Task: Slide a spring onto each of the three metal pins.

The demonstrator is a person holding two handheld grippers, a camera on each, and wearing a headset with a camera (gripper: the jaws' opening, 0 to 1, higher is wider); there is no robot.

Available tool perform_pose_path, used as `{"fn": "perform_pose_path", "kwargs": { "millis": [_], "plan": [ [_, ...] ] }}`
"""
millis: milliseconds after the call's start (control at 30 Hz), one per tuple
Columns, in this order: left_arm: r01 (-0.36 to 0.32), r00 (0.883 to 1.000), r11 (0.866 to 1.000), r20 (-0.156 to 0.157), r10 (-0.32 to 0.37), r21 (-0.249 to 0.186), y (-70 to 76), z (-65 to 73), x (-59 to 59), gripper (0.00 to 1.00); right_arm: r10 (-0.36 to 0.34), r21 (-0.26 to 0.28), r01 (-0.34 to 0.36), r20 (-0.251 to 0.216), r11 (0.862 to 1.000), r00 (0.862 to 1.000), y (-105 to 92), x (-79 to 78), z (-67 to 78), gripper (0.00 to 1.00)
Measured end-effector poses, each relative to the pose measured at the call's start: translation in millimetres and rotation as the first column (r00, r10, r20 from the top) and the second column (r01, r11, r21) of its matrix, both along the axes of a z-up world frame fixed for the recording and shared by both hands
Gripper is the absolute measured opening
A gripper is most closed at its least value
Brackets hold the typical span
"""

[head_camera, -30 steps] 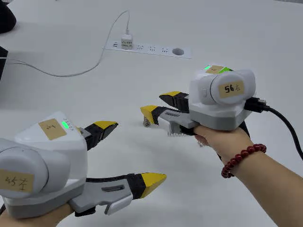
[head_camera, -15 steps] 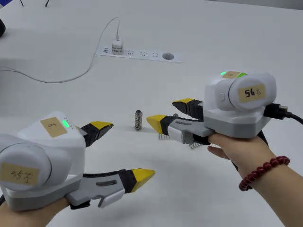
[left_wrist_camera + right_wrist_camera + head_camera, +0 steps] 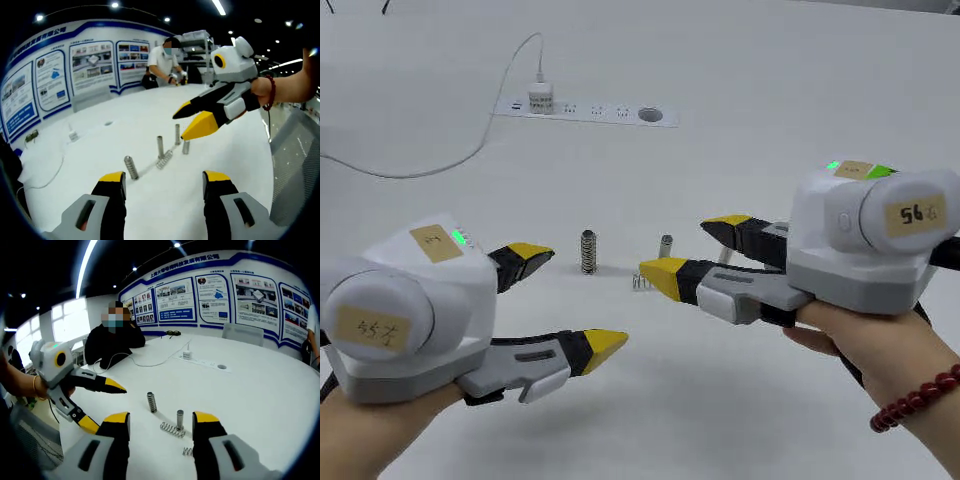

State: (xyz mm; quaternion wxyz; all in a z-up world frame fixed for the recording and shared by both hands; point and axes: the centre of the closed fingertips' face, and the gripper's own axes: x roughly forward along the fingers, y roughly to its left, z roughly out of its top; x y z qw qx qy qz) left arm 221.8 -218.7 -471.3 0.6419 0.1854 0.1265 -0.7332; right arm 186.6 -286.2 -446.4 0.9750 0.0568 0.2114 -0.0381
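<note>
Head view is showing the left tongs (image 3: 568, 300) gaping wide and holding nothing, while the right tongs (image 3: 695, 248) are standing open and empty too, their lower yellow tip hanging just beside the loose spring (image 3: 642, 282). That spring is lying on its side on the white worktop (image 3: 770, 100), close to the foot of the bare pin (image 3: 666, 245), which is standing upright; further left the sprung pin (image 3: 588, 250) is already wearing its coil. I am judging the loose spring to be light, thin-wired and apt to roll or squash, so a gentle pinch across the coils near one end is looking best, leaving the other end's bore free for the pin top
</note>
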Motion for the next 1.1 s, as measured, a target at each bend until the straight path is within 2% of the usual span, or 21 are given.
{"fn": "perform_pose_path", "kwargs": {
  "millis": [67,167,267,500,733,1100],
  "plan": [
    [0.009,1.0,1.0,-0.004,-0.009,0.0,-3.8,-1.4,-1.8,0.62,-0.002,0.006,0.002,0.001,1.0,1.0,0.2,-6.8,-1.5,0.52],
    [0.036,0.999,0.999,0.023,-0.036,0.013,-8.5,-5.6,-4.4,0.57,-0.001,0.018,0.001,0.012,1.0,1.0,1.1,-15.7,-2.2,0.52],
    [0.053,0.998,0.998,0.018,-0.054,0.016,-13.7,-9.0,-7.3,0.53,-0.002,0.031,0.001,0.013,1.0,1.0,1.1,-23.1,-4.4,0.52],
    [0.101,0.994,0.994,0.048,-0.102,0.032,-28.3,-17.7,-10.2,0.46,-0.011,0.041,0.01,0.018,0.999,1.0,-0.8,-37.7,-8.6,0.52],
    [0.121,0.991,0.991,0.053,-0.123,0.053,-40.1,-26.5,-8.9,0.42,-0.014,0.036,0.013,0.016,0.999,1.0,-1.7,-46.9,-11.3,0.52],
    [0.159,0.982,0.982,0.086,-0.168,0.104,-55.8,-42.3,-7.1,0.31,-0.039,0.039,0.039,0.001,0.998,0.999,-4.2,-58.2,-17.5,0.52]
  ]
}}
